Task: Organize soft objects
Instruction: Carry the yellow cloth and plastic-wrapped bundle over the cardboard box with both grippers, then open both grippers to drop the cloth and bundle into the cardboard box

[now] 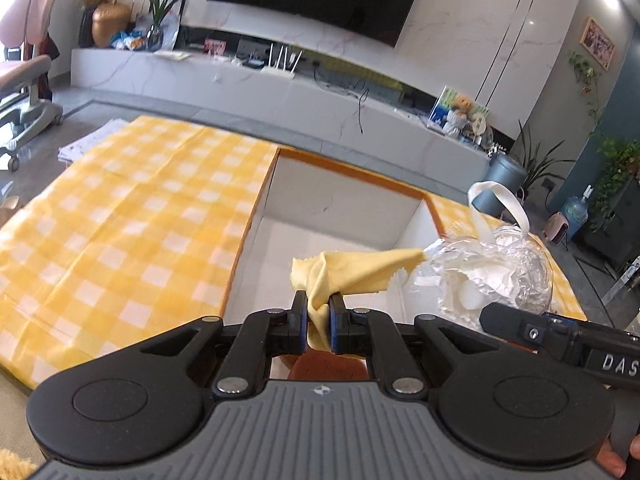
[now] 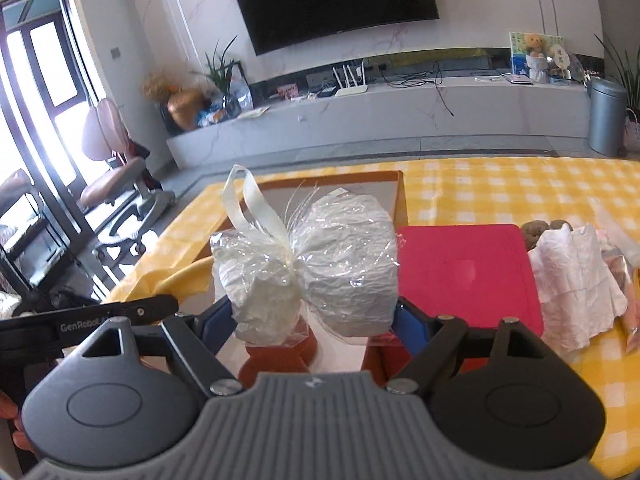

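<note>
The left tongs (image 1: pixel 319 322) were clamped on a bunched yellow cloth (image 1: pixel 352 276), held above the open white box (image 1: pixel 340 204) on the checked tabletop (image 1: pixel 120 216). The right tongs (image 2: pixel 310 314) gripped a cellophane-wrapped white bundle (image 2: pixel 308 256) with a ribbon loop (image 2: pixel 248 200), also over the box. Both looked light and limp; the crinkly wrap seemed slippery, so squeezing its middle appeared safest. A red lid (image 2: pixel 468 276) and a white rag (image 2: pixel 576 280) lay toward the right edge.
</note>
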Available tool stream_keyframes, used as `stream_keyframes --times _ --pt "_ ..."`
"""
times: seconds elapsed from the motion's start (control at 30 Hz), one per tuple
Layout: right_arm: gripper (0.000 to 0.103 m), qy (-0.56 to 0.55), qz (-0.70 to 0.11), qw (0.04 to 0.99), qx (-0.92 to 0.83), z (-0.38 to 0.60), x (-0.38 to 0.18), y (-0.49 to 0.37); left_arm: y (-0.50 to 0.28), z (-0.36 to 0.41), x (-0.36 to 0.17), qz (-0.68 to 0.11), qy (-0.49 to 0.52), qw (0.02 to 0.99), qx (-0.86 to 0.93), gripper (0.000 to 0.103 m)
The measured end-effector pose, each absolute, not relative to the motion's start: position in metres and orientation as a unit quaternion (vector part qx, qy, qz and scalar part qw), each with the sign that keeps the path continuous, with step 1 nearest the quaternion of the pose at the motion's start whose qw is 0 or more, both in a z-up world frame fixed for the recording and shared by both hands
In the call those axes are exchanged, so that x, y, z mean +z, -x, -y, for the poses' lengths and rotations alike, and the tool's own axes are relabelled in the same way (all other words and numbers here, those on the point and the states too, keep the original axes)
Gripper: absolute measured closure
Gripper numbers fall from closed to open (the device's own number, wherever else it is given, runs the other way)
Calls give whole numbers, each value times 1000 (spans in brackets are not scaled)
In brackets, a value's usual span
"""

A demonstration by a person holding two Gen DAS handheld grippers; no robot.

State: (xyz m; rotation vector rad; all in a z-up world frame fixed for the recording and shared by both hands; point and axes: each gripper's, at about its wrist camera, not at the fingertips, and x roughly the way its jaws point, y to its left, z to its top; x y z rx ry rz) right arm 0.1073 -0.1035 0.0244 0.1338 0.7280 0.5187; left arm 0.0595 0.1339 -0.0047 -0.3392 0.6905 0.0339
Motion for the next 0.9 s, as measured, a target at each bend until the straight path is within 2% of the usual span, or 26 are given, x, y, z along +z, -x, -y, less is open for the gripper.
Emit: stream_keyframes --times 0.33,0.43,0.47,0.5,0.57,0.73,0.9 --pt "22 5 -358 897 261 97 27 -100 -65 -122 -17 -356 98 925 85 90" --pt "22 81 -356 890 273 76 35 -101 -63 -123 -17 -361 99 923 89 79" --pt "22 105 -354 886 279 73 39 -103 -63 -124 -15 -358 101 924 90 68" --pt "22 130 -352 882 284 70 42 -104 -63 -124 -14 -354 102 925 90 53" --pt "22 196 -345 868 299 62 47 -106 -61 -125 -10 -343 105 930 83 39" --pt "22 359 -324 802 351 42 37 -113 -58 -124 -5 -330 103 935 82 33" --pt "22 419 -349 732 407 30 24 -137 -62 -126 -10 -340 95 932 85 33"
